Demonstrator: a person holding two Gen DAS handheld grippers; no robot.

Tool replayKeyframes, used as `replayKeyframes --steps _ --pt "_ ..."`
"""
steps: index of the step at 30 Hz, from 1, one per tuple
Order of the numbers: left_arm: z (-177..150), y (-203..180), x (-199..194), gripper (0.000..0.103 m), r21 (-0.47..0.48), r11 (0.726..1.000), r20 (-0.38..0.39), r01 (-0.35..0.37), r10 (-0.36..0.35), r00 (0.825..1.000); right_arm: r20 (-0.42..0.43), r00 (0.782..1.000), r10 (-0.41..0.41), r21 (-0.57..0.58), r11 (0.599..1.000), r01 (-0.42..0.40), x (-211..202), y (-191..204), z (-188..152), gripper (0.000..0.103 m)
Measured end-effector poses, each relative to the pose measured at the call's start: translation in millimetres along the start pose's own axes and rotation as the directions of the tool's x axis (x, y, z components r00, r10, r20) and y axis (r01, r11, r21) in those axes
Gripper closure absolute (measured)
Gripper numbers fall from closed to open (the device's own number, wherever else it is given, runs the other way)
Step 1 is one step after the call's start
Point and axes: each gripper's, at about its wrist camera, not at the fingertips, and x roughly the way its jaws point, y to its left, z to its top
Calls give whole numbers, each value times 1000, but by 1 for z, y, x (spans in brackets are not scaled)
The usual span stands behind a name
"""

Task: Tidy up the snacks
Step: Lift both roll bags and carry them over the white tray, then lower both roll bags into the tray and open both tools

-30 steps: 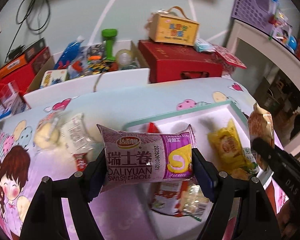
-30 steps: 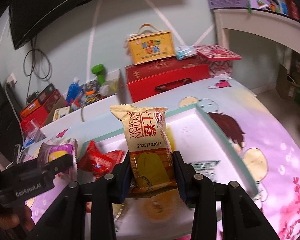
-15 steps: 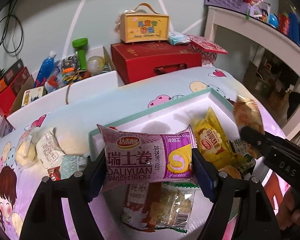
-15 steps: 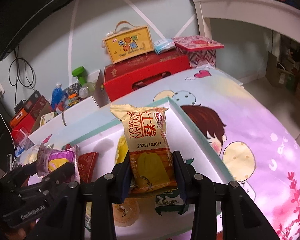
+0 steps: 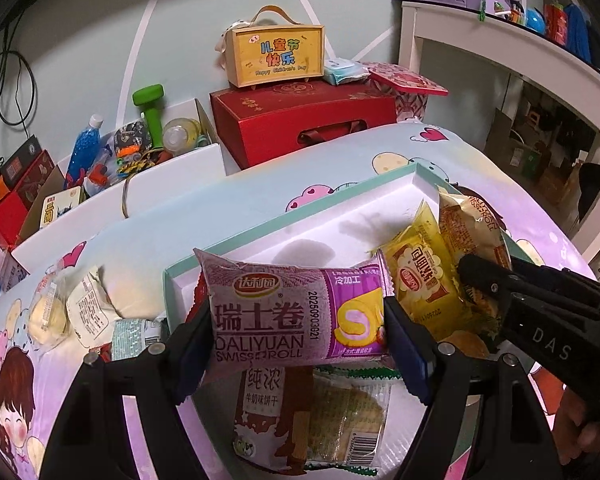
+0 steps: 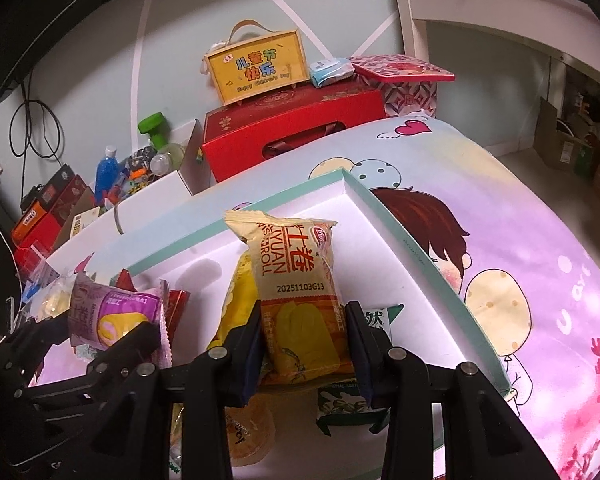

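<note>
Place rolls | left gripper [image 5: 298, 320] clamped on purple roll [image 5: 292, 312] | right gripper [image 6: 306, 344] on yellow roll [image 6: 296, 296] | both above tray [image 6: 420, 264] (crowded) | lower onto bare floor, then release

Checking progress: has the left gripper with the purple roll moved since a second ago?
Yes. The left gripper and purple roll now sit over the white tray, not beside it.

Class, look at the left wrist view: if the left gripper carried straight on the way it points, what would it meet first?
Probably the milk biscuit packet lying in the white box, just below the purple Swiss roll pack that the left gripper holds; depth is unclear.
</note>
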Motion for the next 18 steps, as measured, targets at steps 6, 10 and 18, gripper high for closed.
replayKeyframes --steps 6,10,18 --pt "1 -1 0 21 2 1000 -9 -5 5 1000 -3 1000 -28 -13 1000 28 0 2 0 61" --pt "2 0 0 18 -2 1000 -19 -8 7 1000 -13 999 -46 -34 998 46 -1 4 0 61" --pt "3 2 -3 15 -9 1000 -24 -8 7 1000 -3 998 -58 -44 997 58 -8 6 2 45"
